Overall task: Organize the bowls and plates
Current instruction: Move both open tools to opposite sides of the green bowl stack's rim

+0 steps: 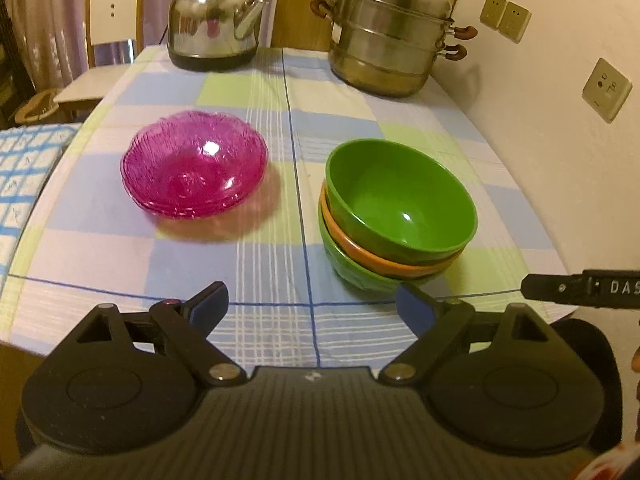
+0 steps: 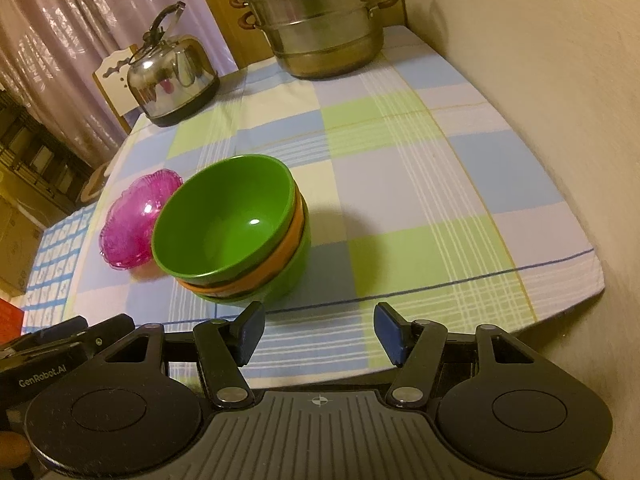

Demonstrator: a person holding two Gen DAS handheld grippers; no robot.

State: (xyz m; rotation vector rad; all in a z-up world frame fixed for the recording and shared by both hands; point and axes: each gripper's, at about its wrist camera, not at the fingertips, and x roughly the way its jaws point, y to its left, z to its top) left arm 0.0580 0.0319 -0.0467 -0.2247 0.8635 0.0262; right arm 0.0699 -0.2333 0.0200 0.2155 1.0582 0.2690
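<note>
Standing on the checked tablecloth (image 1: pixel 264 264), the stacked pink glass plates (image 1: pixel 194 174) sit left, the green-and-orange bowl stack (image 1: pixel 400 216) right. Left gripper (image 1: pixel 312 304) and right gripper (image 2: pixel 318 330) hang spread and empty; I'd square that tilted top bowl gently.

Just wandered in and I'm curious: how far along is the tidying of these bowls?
Looks nearly finished: pink ribbed glass bowls are nested, and green and orange plastic bowls are stacked beside them. The left gripper and right gripper are open, holding nothing. Nothing loose remains visible.
</note>
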